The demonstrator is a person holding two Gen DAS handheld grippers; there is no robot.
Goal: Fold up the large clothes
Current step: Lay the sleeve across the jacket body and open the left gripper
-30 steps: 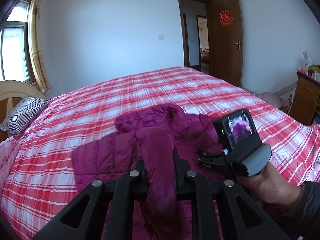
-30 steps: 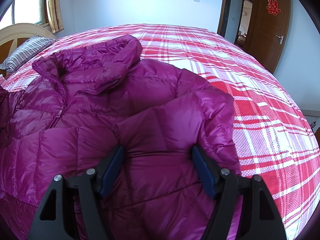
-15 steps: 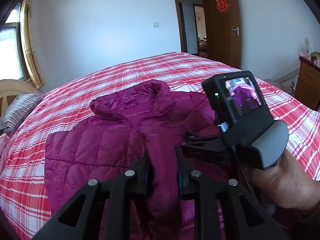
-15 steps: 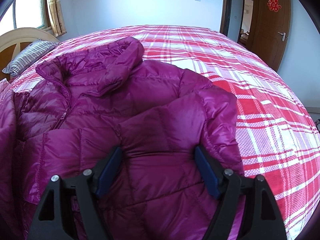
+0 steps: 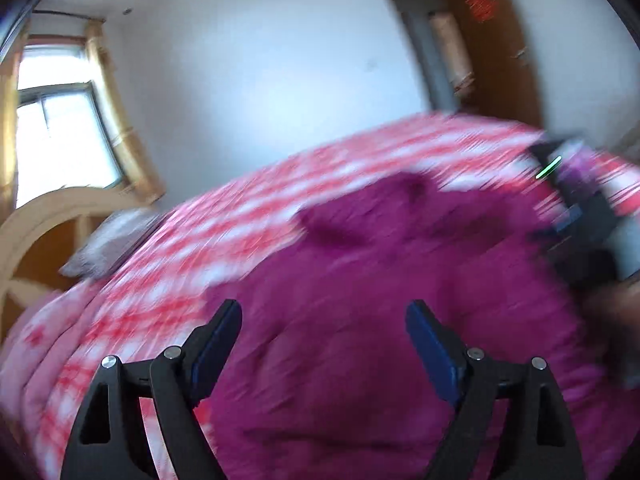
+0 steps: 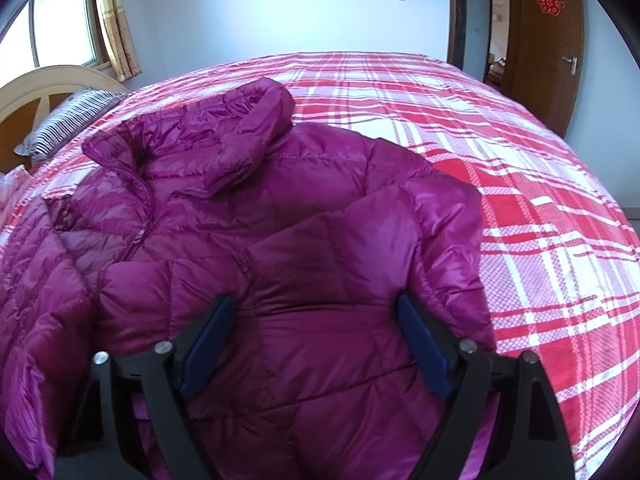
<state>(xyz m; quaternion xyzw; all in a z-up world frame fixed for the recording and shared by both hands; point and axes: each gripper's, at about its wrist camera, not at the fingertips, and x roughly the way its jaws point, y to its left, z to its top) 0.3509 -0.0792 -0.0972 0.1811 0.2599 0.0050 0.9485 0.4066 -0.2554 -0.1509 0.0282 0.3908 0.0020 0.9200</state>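
Note:
A magenta puffer jacket lies on the red plaid bed, collar toward the far side, with its right sleeve folded over the front. My right gripper is open just above the folded sleeve, holding nothing. In the blurred left wrist view the jacket fills the foreground. My left gripper is open over it and empty. The right gripper's body and the hand holding it show at the right edge there.
A striped pillow and a wooden headboard are at the far left, below a curtained window. A brown door stands open at the back right. Plaid bedding extends right of the jacket.
My left gripper has opened and let go of the sleeve it held, and is moving fast, blurring its view. The right gripper has stayed open over the jacket, with little shift.

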